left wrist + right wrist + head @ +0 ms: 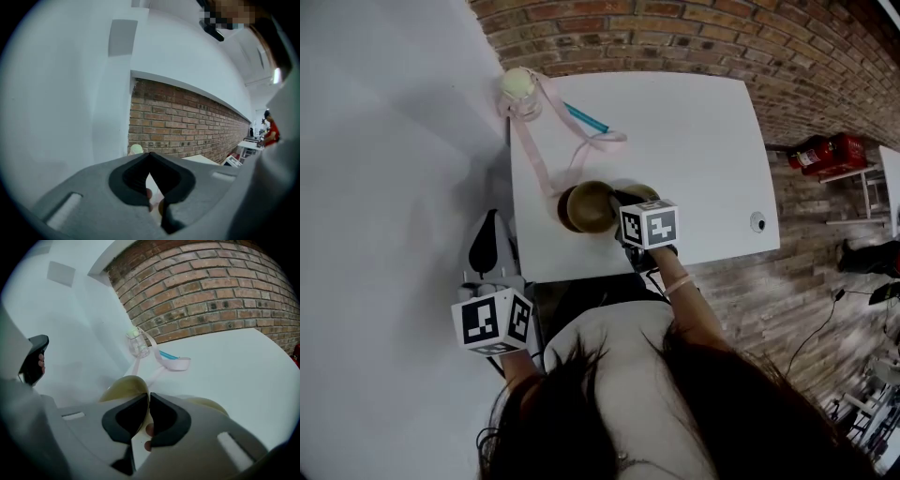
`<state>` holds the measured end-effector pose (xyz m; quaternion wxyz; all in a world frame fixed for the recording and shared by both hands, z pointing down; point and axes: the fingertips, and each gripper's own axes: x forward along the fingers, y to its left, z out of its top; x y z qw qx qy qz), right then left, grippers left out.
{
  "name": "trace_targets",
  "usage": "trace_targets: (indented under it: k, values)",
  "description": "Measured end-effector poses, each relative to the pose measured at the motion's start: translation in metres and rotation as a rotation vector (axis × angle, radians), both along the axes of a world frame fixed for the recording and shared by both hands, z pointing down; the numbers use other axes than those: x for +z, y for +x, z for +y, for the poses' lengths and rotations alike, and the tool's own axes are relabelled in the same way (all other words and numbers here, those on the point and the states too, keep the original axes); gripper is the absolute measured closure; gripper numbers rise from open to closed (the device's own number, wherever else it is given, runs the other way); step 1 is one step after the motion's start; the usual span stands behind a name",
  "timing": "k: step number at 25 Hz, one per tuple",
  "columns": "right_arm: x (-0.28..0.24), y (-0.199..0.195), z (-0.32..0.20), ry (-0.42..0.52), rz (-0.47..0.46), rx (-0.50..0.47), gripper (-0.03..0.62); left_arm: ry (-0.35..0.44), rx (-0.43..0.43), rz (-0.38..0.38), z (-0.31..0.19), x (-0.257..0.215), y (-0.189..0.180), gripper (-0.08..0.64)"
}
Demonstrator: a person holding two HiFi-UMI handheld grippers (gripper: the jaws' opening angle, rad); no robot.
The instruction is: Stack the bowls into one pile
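Bowls, head view: the tilted bowl (589,206) and the second bowl (639,192) stand close together near the front edge of the white table (703,141); the second bowl is partly hidden behind the right gripper (622,202).
Right gripper, head view: it is over the front edge of the table, and its front reaches to the rim of the tilted bowl.
Left gripper, head view: the left gripper (487,234) is held off the table, at its left, beside the white wall (384,141).
Other things, head view: a jar (518,91) with a pale lid stands at the far left corner; its pink strap (546,141) runs down to the bowls; a blue pen (585,118) lies near the jar.
Left gripper view: the left gripper (150,157) has its jaws pressed together at the tips, with nothing between them; behind are the brick wall (187,126) and, far right, a person in red (271,132).
Right gripper view: the right gripper (148,401) pinches the thin rim of the tilted bowl (123,387), which rises at the left of the jaws.
Second bowl, right gripper view: the second bowl (208,404) shows just to the right of the jaws, on the table (234,362).
Background, right gripper view: jar (137,345), strap (174,364) and pen (168,355) lie farther back, before the brick wall (211,291).
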<state>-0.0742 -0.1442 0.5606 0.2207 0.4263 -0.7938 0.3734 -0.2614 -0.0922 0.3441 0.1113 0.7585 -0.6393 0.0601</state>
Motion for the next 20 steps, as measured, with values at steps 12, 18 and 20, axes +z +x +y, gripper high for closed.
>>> trace_targets:
  k: [12,18,20]
  values:
    - [0.013,-0.016,0.001,-0.024,0.000,-0.039,0.566,-0.022,-0.039,0.002,0.004,0.008,-0.011,0.558]
    - [0.017,-0.021,0.000,-0.035,0.004,-0.055,0.566,-0.039,-0.050,-0.001,0.004,0.012,-0.013,0.559]
    - [0.019,-0.022,-0.001,-0.037,0.004,-0.059,0.566,-0.045,-0.051,-0.002,0.004,0.013,-0.014,0.558]
